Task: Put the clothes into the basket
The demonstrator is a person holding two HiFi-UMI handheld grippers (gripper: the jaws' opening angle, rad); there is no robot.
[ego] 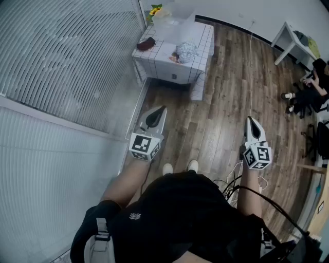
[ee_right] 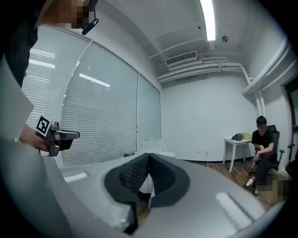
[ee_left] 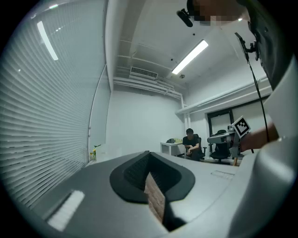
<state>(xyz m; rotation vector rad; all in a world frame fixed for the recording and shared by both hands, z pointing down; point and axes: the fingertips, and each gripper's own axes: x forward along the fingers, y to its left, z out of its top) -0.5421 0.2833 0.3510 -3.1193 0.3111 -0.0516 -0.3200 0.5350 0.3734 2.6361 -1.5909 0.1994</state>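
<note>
Far ahead stands a white tiled table (ego: 198,40). On it lie a dark red garment (ego: 145,44) and a light patterned garment (ego: 186,52). Behind them, at the table's far edge, is a pale translucent basket (ego: 174,14). My left gripper (ego: 154,119) (ee_left: 149,157) is held low at my left side, shut and holding nothing. My right gripper (ego: 252,124) (ee_right: 148,159) hangs at my right side, its jaws together with nothing between them. Both are well short of the table, over the wooden floor. Each gripper view shows the other gripper off to the side.
A glass wall with blinds (ego: 61,56) runs along the left. A seated person (ego: 311,92) and a white side table (ego: 290,38) are at the right, by the back wall. Yellow flowers (ego: 154,10) stand at the table's far left corner. A cable (ego: 251,56) crosses the floor.
</note>
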